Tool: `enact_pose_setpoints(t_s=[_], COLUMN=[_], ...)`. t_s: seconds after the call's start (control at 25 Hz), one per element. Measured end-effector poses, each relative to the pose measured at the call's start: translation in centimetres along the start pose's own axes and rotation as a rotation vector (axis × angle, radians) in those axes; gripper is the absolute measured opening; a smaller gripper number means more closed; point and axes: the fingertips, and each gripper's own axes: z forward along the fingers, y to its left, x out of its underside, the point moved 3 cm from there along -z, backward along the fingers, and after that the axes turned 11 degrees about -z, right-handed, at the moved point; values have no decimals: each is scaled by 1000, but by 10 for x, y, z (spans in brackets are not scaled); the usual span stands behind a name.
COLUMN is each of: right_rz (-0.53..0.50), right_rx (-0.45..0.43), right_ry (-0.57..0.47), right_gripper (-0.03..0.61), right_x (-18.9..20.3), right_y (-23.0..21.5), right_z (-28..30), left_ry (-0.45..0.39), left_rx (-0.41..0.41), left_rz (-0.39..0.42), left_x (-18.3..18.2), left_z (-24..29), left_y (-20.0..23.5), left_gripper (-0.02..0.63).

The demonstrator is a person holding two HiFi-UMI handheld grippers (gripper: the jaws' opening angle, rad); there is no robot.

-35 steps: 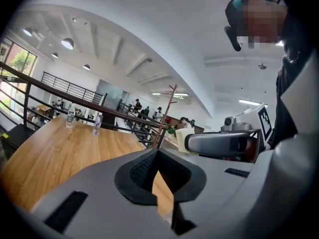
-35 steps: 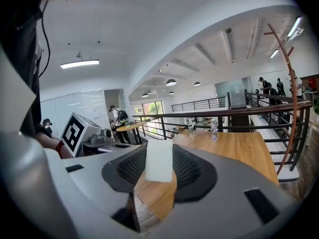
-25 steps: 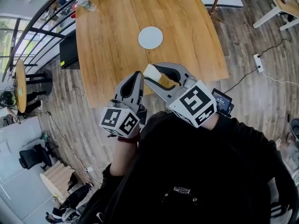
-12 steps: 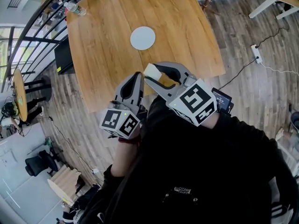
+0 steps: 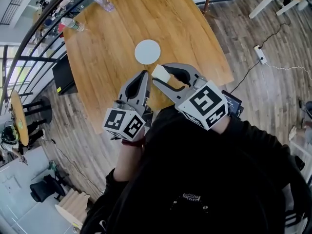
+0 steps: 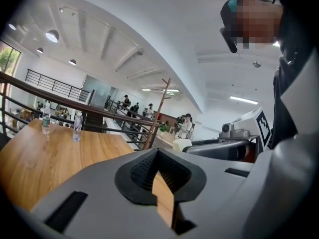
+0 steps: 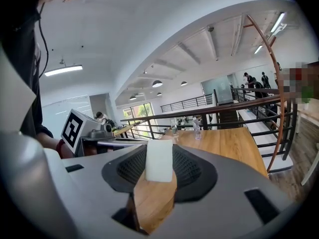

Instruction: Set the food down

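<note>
Cream-white and rectangular, the block of food (image 7: 159, 161) is clamped between the pads of your right claw (image 5: 164, 75), which stands fairly wide around it. Your left claw (image 5: 142, 79) is closed on nothing. Its own view shows only a sliver of wood between the pads.

**Change in the last second**
- In the head view, the round white plate (image 5: 147, 51) has drawn nearer to both claws, and the light-brown wooden desk (image 5: 109, 43) has swung round in the frame.
- The claws keep their places relative to you, so you have probably moved toward the desk rather than reached out.
- The grip on the block of food has not altered.
- The block of food is carried in the air, seen just beside the near rim of the plate. You are likely late in the approach, and the set-down is not yet done.

**Edges and open room**
- The near edge of the desk lies under the claws, so carry the block of food further in before lowering it.
- The plate stands well in from every edge, with bare wood all round it.
- Two clear plastic bottles (image 5: 72, 25) stand near the far left corner, well apart from the plate.
- A dark metal railing (image 5: 30, 38) runs beyond the left side of the desk.
- The left claw rides just beside the right one, so keep it out of the path as the right claw descends.
</note>
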Motion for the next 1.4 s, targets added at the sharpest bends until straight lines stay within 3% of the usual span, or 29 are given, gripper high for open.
enact_pose_setpoints(t_s=[0.48,0.72,1.08,1.4], right_rz=[-38,-31,-8,-2], right_rx=[-18,2,12,-15], right_ry=[24,68,143,125], right_gripper=[172,172,172,172], right_x=[-28,-28,-12,-11], right_y=[20,21,12,-16], right_z=[84,122,137,151], left_ry=[22,62,100,76], left_rx=[-8,13,32,-33], left_rz=[-32,-70,-127,-132], left_x=[-31,-28,-7,-19], left_z=[-18,-22,-14,2], left_y=[80,115,128,135], left_gripper=[5,5,5,5])
